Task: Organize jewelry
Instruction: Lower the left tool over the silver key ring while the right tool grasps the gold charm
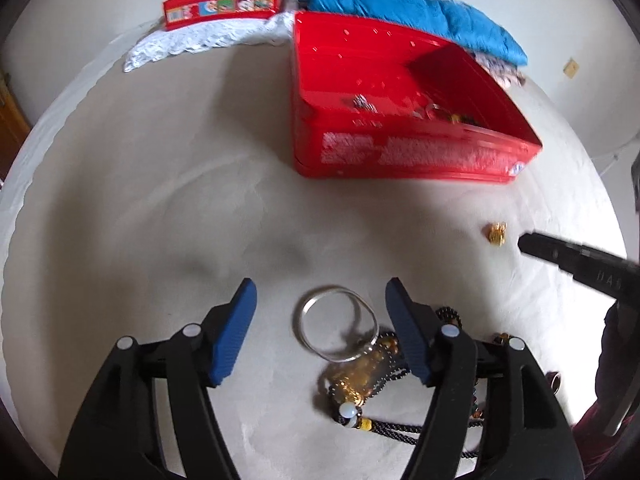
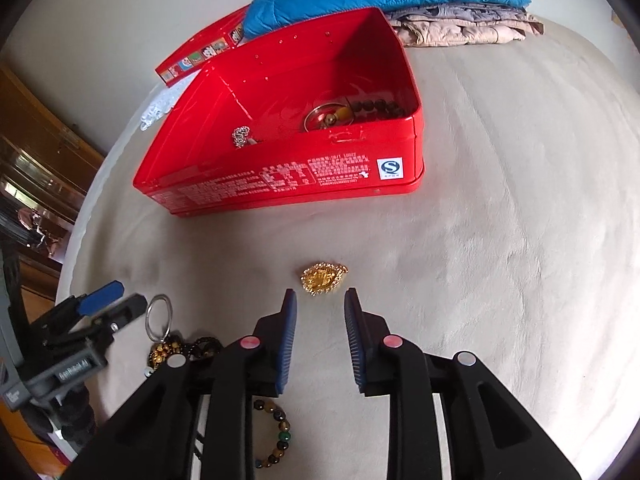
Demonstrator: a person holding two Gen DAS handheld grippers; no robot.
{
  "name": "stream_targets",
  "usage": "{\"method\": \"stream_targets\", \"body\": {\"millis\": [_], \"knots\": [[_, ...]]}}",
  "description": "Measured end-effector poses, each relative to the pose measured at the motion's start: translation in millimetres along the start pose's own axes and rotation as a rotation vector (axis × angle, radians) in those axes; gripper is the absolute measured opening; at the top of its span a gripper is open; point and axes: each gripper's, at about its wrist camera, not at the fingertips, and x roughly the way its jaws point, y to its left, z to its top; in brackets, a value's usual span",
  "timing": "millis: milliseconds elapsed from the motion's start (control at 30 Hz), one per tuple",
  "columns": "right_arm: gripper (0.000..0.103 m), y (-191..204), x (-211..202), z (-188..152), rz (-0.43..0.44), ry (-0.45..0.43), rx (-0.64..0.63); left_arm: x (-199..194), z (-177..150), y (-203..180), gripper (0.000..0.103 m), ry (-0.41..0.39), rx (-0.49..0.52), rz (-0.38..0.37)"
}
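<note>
Gold pendant (image 2: 323,278) sat just ahead of the right gripper (image 2: 320,300), jaws apart, empty. Left gripper (image 1: 320,292) gaped wide over the silver bangle (image 1: 337,323), empty too. I'd centre low before pinching, then head for the red tin (image 2: 280,184).

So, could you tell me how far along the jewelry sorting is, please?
Partly done. Already in the red tin: a silver charm, a ring and dark beads. In hand: nothing; the right claw is open just short of the gold brooch, the left claw open around the bangle. Left: those, the necklace and bead bracelet.
</note>
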Motion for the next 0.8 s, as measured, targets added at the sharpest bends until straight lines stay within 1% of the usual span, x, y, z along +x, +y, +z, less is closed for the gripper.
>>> {"method": "stream_targets", "body": {"millis": [167, 267, 367, 433, 467, 533, 600, 700, 800], "knots": [[0.029, 7, 1, -2, 0.004, 0.001, -0.02, 20, -2, -7, 0.068, 0.069, 0.019, -0.003], [0.033, 7, 2, -3, 0.003, 0.001, -0.022, 23, -3, -6, 0.068, 0.077, 0.021, 0.003], [0.034, 5, 4, -3, 0.003, 0.004, -0.005, 22, -4, -4, 0.065, 0.096, -0.004, -0.024], [0.034, 3, 6, -2, 0.006, 0.009, 0.012, 20, -5, 0, 0.052, 0.096, -0.024, -0.025], [0.034, 2, 7, -2, 0.003, 0.011, 0.015, 20, -5, 2, 0.049, 0.097, -0.036, -0.031], [0.037, 2, 11, -2, -0.005, 0.021, 0.03, 20, -6, 4, 0.048, 0.097, -0.041, -0.039], [0.041, 2, 14, -2, -0.004, 0.031, 0.044, 19, -8, 1, 0.048, 0.091, -0.033, -0.028], [0.041, 4, 17, -1, -0.009, 0.036, 0.059, 18, -9, -1, 0.048, 0.08, -0.031, -0.026], [0.042, 4, 19, 0, 0.01, 0.05, 0.085, 11, -6, 3, 0.048, 0.054, -0.05, -0.031]]}}
